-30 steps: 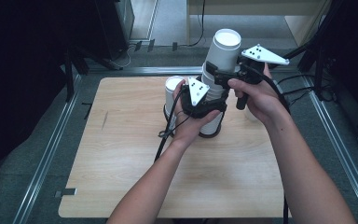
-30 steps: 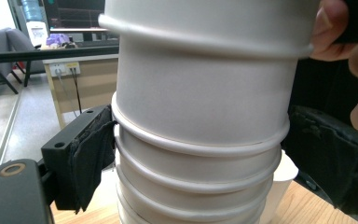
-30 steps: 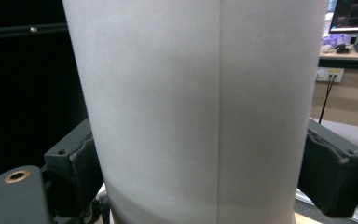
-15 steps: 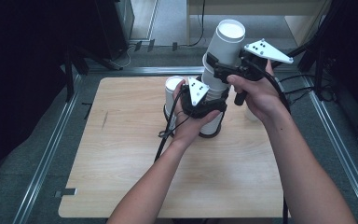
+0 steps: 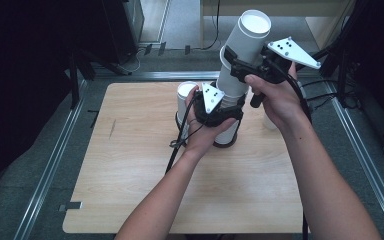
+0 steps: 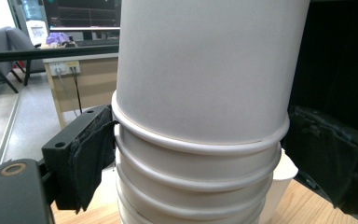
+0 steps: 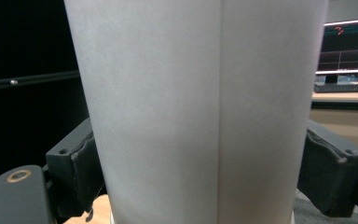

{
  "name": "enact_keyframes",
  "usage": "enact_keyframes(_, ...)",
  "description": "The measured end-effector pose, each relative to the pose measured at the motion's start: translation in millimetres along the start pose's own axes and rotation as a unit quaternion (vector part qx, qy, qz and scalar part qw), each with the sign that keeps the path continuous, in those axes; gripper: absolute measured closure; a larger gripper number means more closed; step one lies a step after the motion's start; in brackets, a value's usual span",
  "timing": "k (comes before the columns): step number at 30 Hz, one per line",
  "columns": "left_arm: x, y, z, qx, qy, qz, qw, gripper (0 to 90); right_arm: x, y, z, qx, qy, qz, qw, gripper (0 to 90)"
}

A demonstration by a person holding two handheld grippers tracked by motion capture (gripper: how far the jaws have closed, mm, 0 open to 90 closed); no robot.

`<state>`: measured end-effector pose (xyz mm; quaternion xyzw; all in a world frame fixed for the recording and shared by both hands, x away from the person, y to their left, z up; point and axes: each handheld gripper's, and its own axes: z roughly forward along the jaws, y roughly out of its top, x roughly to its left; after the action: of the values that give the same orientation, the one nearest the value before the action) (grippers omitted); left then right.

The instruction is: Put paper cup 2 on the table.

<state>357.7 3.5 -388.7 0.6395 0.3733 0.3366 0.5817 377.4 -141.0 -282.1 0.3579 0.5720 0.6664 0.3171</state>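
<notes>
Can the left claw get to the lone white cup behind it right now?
Probably not yet: the left claw is clamped around the cup stack. The lone cup sits just beside it with open table between, so letting go first should do.

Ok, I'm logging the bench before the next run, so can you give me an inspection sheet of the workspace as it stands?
Surface: wooden table, bare over its near part.
Job's things: stack of white paper cups standing upside down; top cup tilted at its upper end.
Clutter: another white cup behind the left hand; a further cup partly hidden by the right wrist.
Grippers: left gripper shut on the stack's rims; right gripper shut on the top cup.
Cables: black cable trails along the left wrist.
Surroundings: metal rails beside the table, dark floor.
</notes>
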Motion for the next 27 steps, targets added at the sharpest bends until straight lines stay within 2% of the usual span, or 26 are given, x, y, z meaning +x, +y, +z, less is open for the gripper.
enact_keyframes(3,-0.1,0.0,0.0,0.0,0.0,-0.001,1.0,9.4,-0.4,2.2,-1.5,-0.013,-0.007,-0.002,0.9999,13.5)
enact_keyframes(8,0.0,0.0,-0.1,0.0,0.0,0.0,1.0,9.4,-2.1,7.0,-5.0,-0.025,-0.004,0.017,0.9995,13.4)
enact_keyframes(27,0.3,-0.2,-0.6,0.004,-0.001,0.004,1.0,9.6,-10.6,22.2,-22.4,-0.052,-0.015,0.016,0.9984,13.4)
